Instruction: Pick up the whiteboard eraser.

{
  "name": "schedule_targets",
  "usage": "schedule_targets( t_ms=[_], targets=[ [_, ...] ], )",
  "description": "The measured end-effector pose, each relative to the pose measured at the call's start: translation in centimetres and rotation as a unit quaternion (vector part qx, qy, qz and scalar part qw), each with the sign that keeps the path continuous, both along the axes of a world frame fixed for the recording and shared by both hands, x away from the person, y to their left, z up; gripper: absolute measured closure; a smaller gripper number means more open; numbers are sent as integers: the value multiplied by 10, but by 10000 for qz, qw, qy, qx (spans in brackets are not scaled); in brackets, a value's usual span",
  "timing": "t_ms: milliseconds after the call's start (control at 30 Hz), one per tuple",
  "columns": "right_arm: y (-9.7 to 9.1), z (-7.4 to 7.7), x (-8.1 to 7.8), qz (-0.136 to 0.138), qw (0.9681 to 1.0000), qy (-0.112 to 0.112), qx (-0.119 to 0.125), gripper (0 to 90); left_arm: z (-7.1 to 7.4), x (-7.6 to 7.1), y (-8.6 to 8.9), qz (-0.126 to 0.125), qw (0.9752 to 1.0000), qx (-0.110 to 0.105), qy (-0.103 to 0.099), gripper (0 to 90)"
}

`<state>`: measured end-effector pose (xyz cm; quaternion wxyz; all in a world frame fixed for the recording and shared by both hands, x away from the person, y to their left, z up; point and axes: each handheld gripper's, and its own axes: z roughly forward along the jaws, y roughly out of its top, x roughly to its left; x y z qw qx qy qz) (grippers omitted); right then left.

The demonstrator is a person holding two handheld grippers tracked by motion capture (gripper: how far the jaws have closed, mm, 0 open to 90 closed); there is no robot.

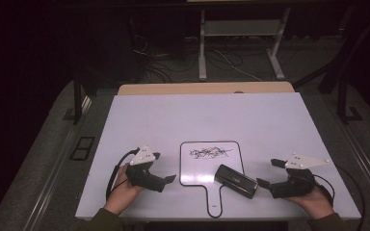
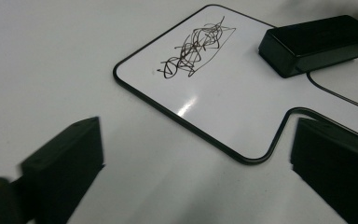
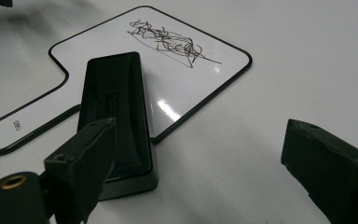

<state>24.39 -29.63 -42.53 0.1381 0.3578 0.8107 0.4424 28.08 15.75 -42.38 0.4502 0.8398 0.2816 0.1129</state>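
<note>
Black rectangular plastic eraser block lies flat on the lower right corner of the small white paddle-shaped whiteboard with a thin black rim, its near end overhanging the board's edge beside the handle. In my right gripper view the eraser sits just ahead of one jaw, not between the two, and nothing touches it. A tangle of black marker scribble crosses the upper part of the board, well apart from the eraser.

My right gripper rests low at the table's right side, just beside the eraser, pointing toward it. Its jaws stand wide apart with only bare table between them; no object is held.

My left gripper sits at the board's left edge, pointing toward it. In my left gripper view its jaws are spread wide, bare table and the rim where the board's body narrows to the handle lie between them, and nothing is gripped.

Both grippers carry a grey three-cornered plate on top. The board lies on a large white rectangular tabletop, close to its near edge.
</note>
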Motion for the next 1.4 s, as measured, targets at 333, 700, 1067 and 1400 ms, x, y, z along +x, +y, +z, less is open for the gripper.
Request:
schedule_targets(
  t_ms=[333,700,1067,1400],
  targets=[
    [1,3,-1,-1,10000,-40,75,96,2,-2,-4,160,9998,74,-137,172],
    [4,9,4,45,9999,5,155,96,0,1,-4,181,9996,220,42,169],
    [14,14,12,155,9998,4,144,96,-2,1,-2,259,9990,344,86,140],
    [26,19,23,298,9994,2,168,96,-3,1,-2,175,9994,291,100,140]
  ],
)
